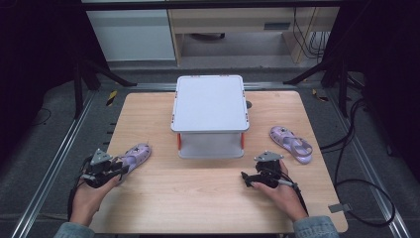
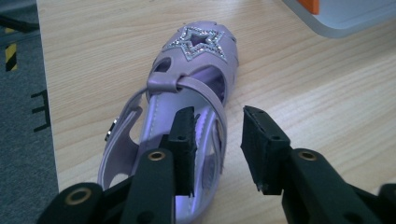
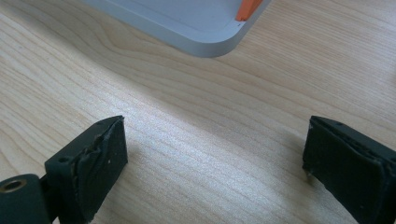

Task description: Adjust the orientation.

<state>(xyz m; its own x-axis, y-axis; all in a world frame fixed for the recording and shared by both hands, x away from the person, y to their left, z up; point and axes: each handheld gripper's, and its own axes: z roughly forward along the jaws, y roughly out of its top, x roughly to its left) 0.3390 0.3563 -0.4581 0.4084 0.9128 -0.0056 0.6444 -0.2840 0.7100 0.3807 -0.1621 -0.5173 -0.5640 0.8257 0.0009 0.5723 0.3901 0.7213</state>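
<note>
Left gripper: jaws straddle sandal side wall, not yet clamped; pinch strap squarely. Right gripper: released, idle over table.

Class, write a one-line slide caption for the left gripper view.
Left tongs straddle the side wall of a lilac star-trimmed sandal on the wooden table.
</note>
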